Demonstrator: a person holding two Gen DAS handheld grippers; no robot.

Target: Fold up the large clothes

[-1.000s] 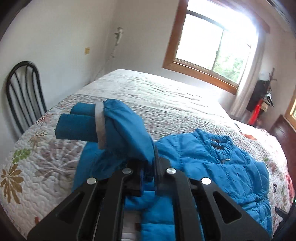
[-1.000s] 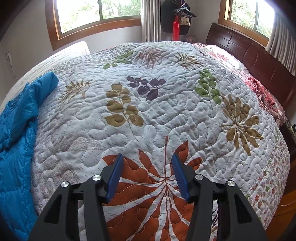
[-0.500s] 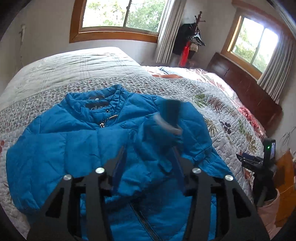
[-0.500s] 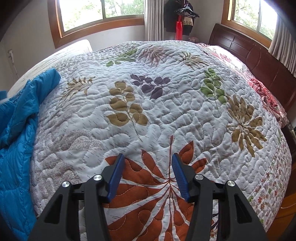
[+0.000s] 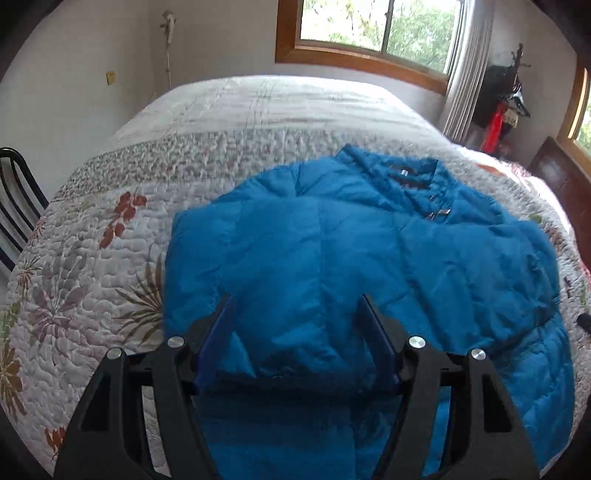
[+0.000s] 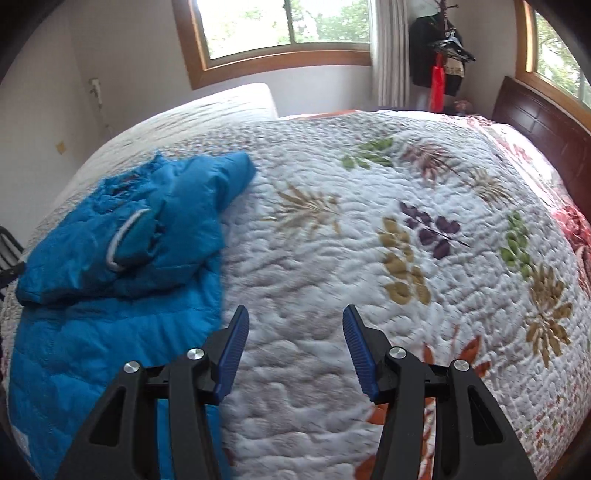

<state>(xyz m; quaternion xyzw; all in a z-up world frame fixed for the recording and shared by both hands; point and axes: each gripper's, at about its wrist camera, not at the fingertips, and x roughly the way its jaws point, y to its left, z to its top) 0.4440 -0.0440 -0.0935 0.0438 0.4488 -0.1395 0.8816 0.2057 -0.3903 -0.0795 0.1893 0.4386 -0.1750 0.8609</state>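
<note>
A: Item one, blue puffer jacket [image 5: 332,251]. Location?

B: Spread on the floral quilt [image 5: 92,258] of the bed, collar [image 5: 402,173] toward the window [image 5: 376,22]. In the right wrist view, lying at the left side of the quilt [image 6: 369,240], one sleeve [image 6: 136,240] folded across the chest, white-edged cuff [image 6: 122,240] resting on top.

A: Item two, left gripper [image 5: 295,332]. State?

B: Spread wide, nothing held. Hanging over the lower half of the jacket, blue pads [image 5: 214,343] apart with jacket fabric visible between them. Contact with the fabric: cannot tell.

A: Item three, right gripper [image 6: 295,350]. State?

B: Also wide, empty. Positioned over bare quilt, just beside the jacket's right edge [image 6: 218,295]. Left pad [image 6: 232,350] near the fabric border, not seen touching.

A: Surroundings?

B: Black metal chair [image 5: 14,206] at the left edge of the bed. Dark wooden headboard [image 6: 546,125] at the right. Grey curtain [image 6: 391,51] beside the window. Coat rack [image 6: 443,48] in the corner with dark garments and a red item [image 6: 437,88] hanging. Second bed with a pale cover [image 5: 277,99] behind the quilt, close to the wall.
</note>
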